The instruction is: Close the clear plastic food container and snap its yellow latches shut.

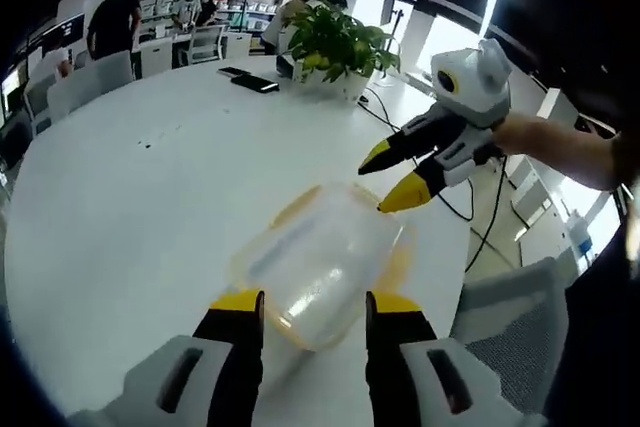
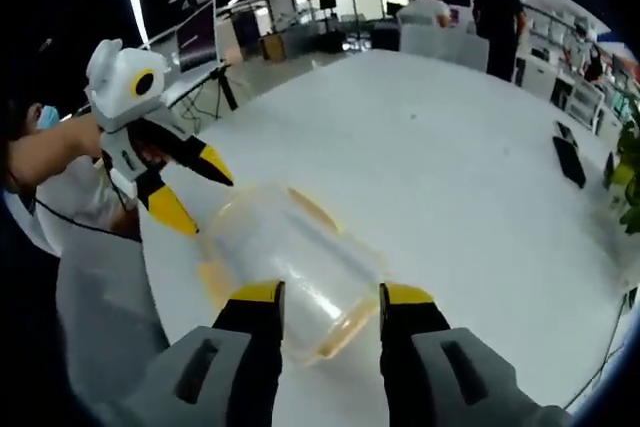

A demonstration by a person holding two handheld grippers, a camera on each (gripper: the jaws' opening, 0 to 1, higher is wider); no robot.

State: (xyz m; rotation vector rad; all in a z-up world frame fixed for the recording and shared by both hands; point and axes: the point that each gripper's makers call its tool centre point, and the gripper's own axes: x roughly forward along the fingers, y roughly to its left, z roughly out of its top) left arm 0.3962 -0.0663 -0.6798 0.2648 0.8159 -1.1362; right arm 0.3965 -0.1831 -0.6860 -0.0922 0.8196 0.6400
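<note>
The clear plastic food container [image 1: 325, 265] lies on the white worktop [image 1: 150, 177], between the spread left tongs [image 1: 312, 309] and the right tongs [image 2: 330, 305], also spread and empty. It looks light, thin-walled and slippery, so it would likely skate or flex. Better to brace one end and press at the yellow latches [image 1: 400, 252] on the rim.

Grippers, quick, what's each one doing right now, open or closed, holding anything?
Left gripper: open, jaws either side of the clear container, not clamped.
Right gripper: open, holding nothing, jaws spread at the container's other end.
</note>
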